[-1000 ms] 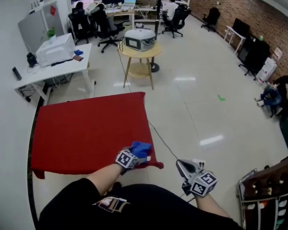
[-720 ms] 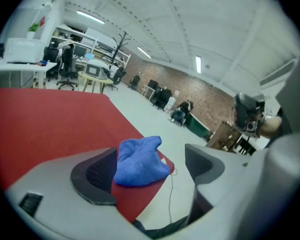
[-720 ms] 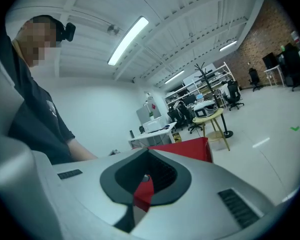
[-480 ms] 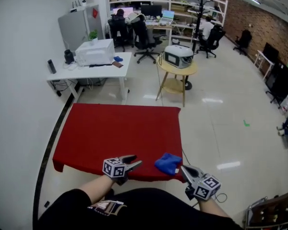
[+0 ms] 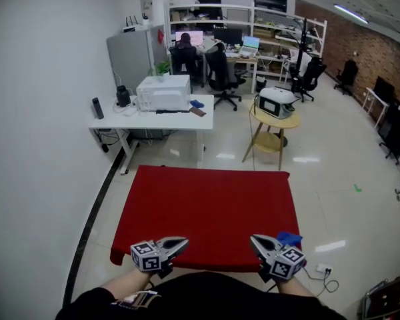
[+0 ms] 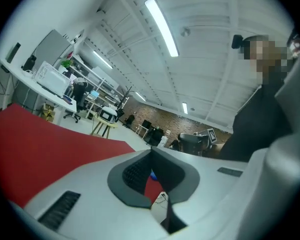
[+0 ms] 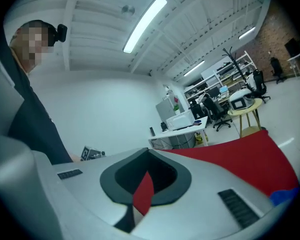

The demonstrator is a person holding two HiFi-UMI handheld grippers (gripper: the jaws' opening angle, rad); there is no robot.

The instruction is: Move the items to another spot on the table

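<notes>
Head view: red table (image 5: 207, 205) sits centre frame. Blue cloth (image 5: 291, 237) lies on the table's 5 o'clock corner, just beside the right gripper (image 5: 255, 239). Left gripper (image 5: 183, 243) hovers over the near edge at 7 o'clock, well apart from the cloth. Left gripper view: jaws have just been closing and are pressed together, with nothing between them. Right gripper view: jaws pressed together at the tips, pinching nothing. Red tabletop shows through the gap behind the tips, and the cloth sits at 4 o'clock of frame.

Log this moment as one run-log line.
left gripper: jaws just closed, nothing between | right gripper: shut, empty | blue cloth: near right corner of red table
</notes>
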